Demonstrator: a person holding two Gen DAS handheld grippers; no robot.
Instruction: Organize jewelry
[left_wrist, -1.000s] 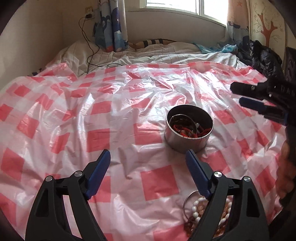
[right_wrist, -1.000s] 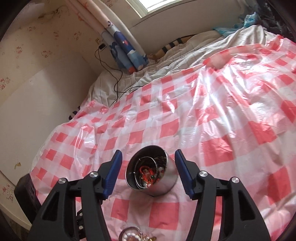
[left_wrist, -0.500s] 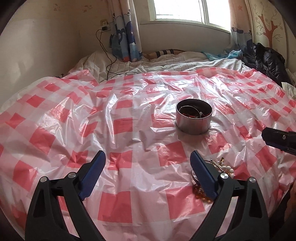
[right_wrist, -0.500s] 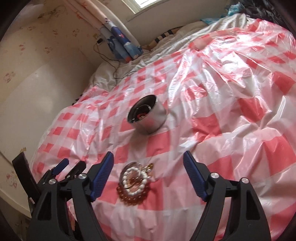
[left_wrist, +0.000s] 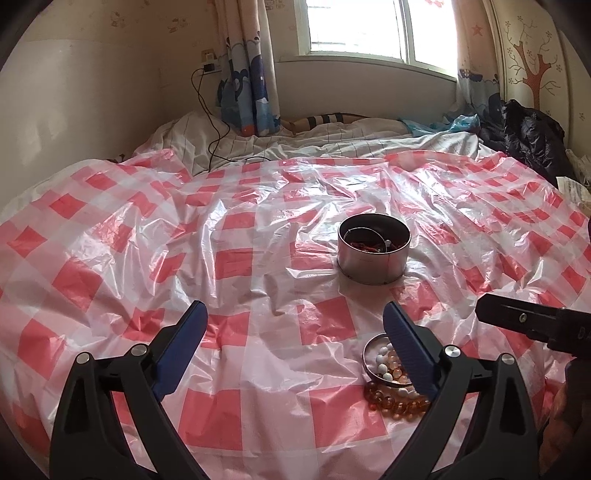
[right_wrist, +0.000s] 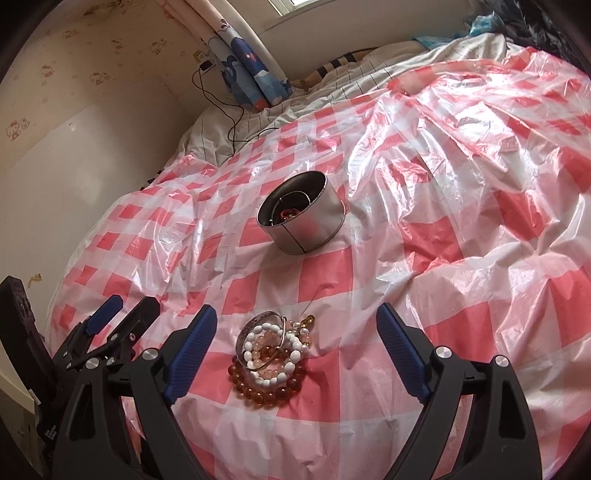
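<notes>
We hold our left gripper with its jaws widening over bare red-and-white checked plastic sheet, nothing between them, the pile of bracelets lying just at its right finger. Our right gripper is also spreading its jaws, and the bracelets lie on the sheet between the fingers, unpressed, while the round metal tin with more jewelry inside stands farther off
</notes>
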